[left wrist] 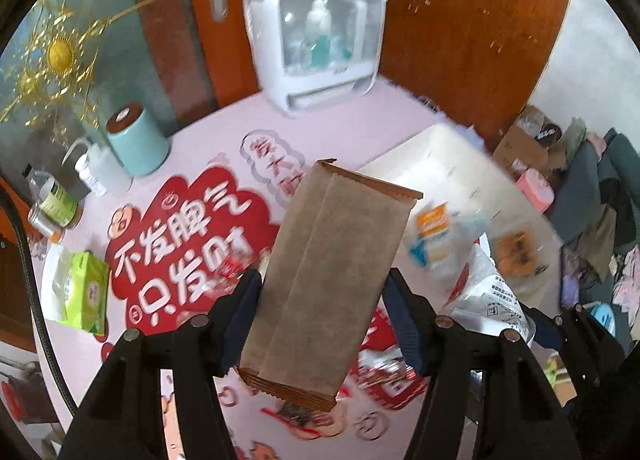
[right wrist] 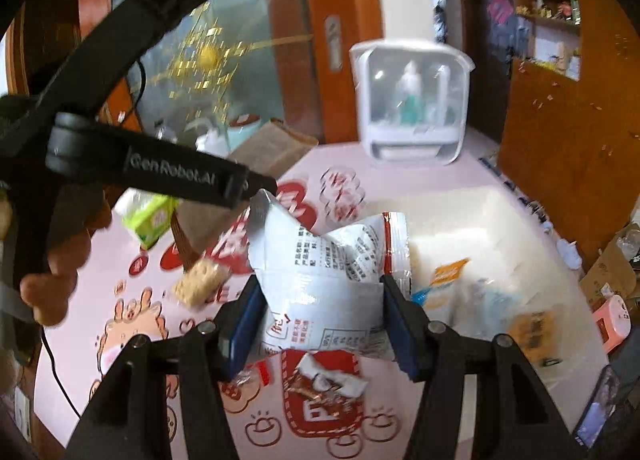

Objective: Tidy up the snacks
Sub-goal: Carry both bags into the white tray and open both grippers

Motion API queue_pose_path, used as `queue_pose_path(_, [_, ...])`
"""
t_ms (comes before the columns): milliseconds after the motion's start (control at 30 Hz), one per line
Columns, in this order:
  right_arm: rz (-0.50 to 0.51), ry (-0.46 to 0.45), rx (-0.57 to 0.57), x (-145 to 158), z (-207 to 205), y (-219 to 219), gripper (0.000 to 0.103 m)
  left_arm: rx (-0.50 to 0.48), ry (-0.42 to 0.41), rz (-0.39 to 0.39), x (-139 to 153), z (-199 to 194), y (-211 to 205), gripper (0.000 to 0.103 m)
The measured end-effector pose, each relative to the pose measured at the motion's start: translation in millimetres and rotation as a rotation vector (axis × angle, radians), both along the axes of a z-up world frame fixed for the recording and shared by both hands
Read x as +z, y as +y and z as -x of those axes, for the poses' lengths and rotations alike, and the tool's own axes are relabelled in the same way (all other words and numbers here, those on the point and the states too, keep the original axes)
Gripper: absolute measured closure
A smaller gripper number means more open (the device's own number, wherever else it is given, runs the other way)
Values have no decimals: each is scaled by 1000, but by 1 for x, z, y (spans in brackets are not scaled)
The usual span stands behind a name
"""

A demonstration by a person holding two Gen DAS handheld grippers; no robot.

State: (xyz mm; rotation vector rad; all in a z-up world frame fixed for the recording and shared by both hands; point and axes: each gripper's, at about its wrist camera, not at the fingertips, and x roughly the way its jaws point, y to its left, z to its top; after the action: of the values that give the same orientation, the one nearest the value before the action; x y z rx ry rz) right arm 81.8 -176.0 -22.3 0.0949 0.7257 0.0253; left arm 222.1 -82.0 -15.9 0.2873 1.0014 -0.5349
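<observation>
My left gripper (left wrist: 322,292) is shut on a brown paper snack packet (left wrist: 332,260) and holds it above the pink table. The packet also shows in the right wrist view (right wrist: 272,148), behind the left gripper's body. My right gripper (right wrist: 320,300) is shut on a white snack bag with printed text (right wrist: 328,272), held above the table; the bag also shows in the left wrist view (left wrist: 492,296). A white box (left wrist: 452,164) on the right holds several snacks, including an orange-and-blue packet (right wrist: 444,280) and a brown snack (right wrist: 532,332). A cracker packet (right wrist: 200,280) and a red wrapper (right wrist: 320,388) lie on the table.
A white dispenser cabinet (left wrist: 320,44) stands at the table's back edge. A teal canister (left wrist: 138,140), bottles (left wrist: 52,200) and a green tissue pack (left wrist: 86,292) sit at the left. Clutter and cardboard (left wrist: 528,144) lie beyond the table's right edge. A hand (right wrist: 60,260) holds the left gripper.
</observation>
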Motion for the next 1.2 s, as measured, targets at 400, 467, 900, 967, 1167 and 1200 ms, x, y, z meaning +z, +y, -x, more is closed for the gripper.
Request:
queue_pose_path(400, [26, -101, -135, 35, 13, -71, 44, 35, -93, 30, 24, 16, -91, 42])
queue_pose_path(467, [25, -98, -158, 33, 11, -84, 44, 37, -96, 11, 20, 15, -102, 42])
queue_pose_path(900, [30, -19, -221, 0, -10, -136, 43, 55, -101, -86, -7, -1, -156, 42])
queue_pose_path(967, [29, -6, -219, -6, -12, -140, 43, 57, -105, -107, -12, -3, -163, 42])
queue_pose_path(1167, [14, 35, -207, -20, -17, -148, 38, 65, -86, -134, -23, -9, -175, 42])
queue_pose_path(1200, [19, 40, -208, -22, -17, -150, 38, 63, -84, -139, -25, -9, -177, 42])
